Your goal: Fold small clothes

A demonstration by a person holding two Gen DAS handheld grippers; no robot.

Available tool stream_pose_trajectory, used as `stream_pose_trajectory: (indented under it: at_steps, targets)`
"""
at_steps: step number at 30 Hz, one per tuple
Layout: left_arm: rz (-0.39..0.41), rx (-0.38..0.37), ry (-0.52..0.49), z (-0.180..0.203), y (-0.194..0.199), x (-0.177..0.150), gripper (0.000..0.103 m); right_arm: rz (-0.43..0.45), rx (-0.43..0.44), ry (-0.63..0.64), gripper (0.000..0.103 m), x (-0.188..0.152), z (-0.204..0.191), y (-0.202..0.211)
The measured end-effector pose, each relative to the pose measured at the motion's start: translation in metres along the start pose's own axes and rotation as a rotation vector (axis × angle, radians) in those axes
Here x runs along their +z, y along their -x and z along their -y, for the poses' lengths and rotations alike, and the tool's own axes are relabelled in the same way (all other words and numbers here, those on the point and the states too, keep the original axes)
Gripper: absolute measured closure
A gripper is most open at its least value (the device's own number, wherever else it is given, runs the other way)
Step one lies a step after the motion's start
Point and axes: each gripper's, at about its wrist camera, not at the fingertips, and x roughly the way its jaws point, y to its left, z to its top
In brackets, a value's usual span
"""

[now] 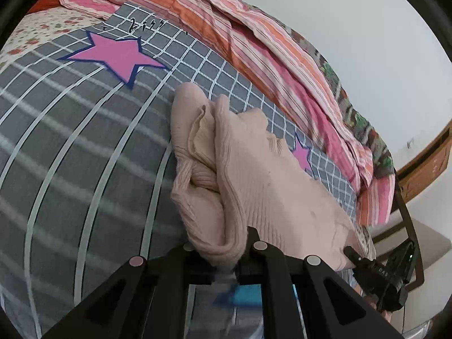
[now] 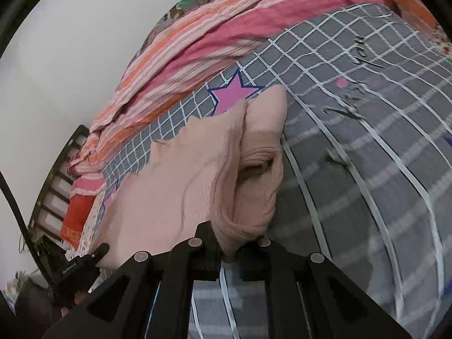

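Note:
A pale pink ribbed knit garment (image 1: pixel 254 175) lies rumpled on the grey checked bedspread (image 1: pixel 70 147). My left gripper (image 1: pixel 226 257) is shut on its near left corner, with the fabric bunched between the black fingers. In the left wrist view the right gripper (image 1: pixel 353 254) pinches the garment's other near corner. In the right wrist view the same garment (image 2: pixel 175 180) stretches from my right gripper (image 2: pixel 228 251), shut on a folded edge, across to the left gripper (image 2: pixel 101 250) at the lower left. A sleeve is folded under beside each grip.
A pink and orange striped quilt (image 1: pixel 254 45) is heaped along the far side of the bed, with a flowered sheet (image 1: pixel 42 25) at its end. Pink stars (image 1: pixel 113 56) are printed on the bedspread. A wooden headboard (image 1: pixel 423 163) and a white wall stand beyond.

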Motion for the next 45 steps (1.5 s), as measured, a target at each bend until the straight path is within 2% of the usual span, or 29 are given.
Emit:
stream_pose_trajectory:
  at_steps: [3,5,6,7,8,9,12,15,23,28,31,32,34,36,38,40,43,45]
  targets:
    - [-0.003,0.013,-0.049,0.005,0.013,-0.017,0.093,-0.001,-0.018,0.029,0.095,-0.017,-0.001,0.018]
    - [-0.001,0.021,-0.078,0.007,0.017,-0.021,0.09,-0.007,-0.072,0.082,0.093,-0.026,-0.006,0.025]
    - [-0.006,0.058,-0.098,0.008,0.02,-0.02,0.085,-0.006,-0.096,0.109,0.086,-0.029,-0.008,0.029]
    - [-0.007,0.094,-0.111,0.008,0.021,-0.019,0.076,-0.003,-0.118,0.131,0.082,-0.03,-0.009,0.031]
    - [0.004,0.14,-0.129,0.008,0.025,-0.016,0.072,0.013,-0.153,0.168,0.072,-0.031,-0.011,0.036]
    - [0.024,0.166,-0.142,0.009,0.029,-0.014,0.069,0.034,-0.17,0.19,0.067,-0.031,-0.011,0.041]
    - [0.075,0.184,-0.166,0.007,0.042,-0.001,0.066,0.092,-0.209,0.242,0.064,-0.023,-0.012,0.055]
    - [0.082,0.17,-0.183,0.011,0.04,0.019,0.062,0.118,-0.209,0.279,0.059,-0.006,-0.017,0.055]
    - [0.04,0.184,-0.286,0.048,-0.02,0.07,0.062,0.097,-0.209,0.328,0.059,0.049,-0.035,-0.001]
    - [-0.005,0.24,-0.335,0.059,-0.066,0.09,0.062,-0.009,-0.252,0.31,0.059,0.078,-0.029,-0.053]
    - [-0.056,0.292,-0.334,0.055,-0.094,0.099,0.062,-0.085,-0.32,0.309,0.059,0.087,-0.023,-0.084]
    - [-0.061,0.297,-0.334,0.053,-0.098,0.1,0.065,-0.108,-0.332,0.312,0.059,0.089,-0.022,-0.093]
    - [-0.068,0.298,-0.338,0.049,-0.105,0.1,0.095,-0.112,-0.342,0.332,0.066,0.088,-0.024,-0.101]
    - [-0.032,0.264,-0.321,0.046,-0.101,0.103,0.096,-0.09,-0.308,0.372,0.098,0.089,-0.029,-0.102]
    - [0.025,0.219,-0.301,0.042,-0.09,0.105,0.096,-0.032,-0.237,0.37,0.098,0.091,-0.031,-0.092]
    - [0.049,0.231,-0.291,0.039,-0.087,0.107,0.096,0.011,-0.224,0.348,0.099,0.095,-0.029,-0.087]
    - [0.014,0.265,-0.26,0.029,-0.098,0.108,0.096,-0.034,-0.263,0.309,0.099,0.096,-0.022,-0.105]
    - [0.016,0.243,-0.232,0.024,-0.097,0.107,0.096,-0.054,-0.297,0.307,0.099,0.094,-0.02,-0.114]
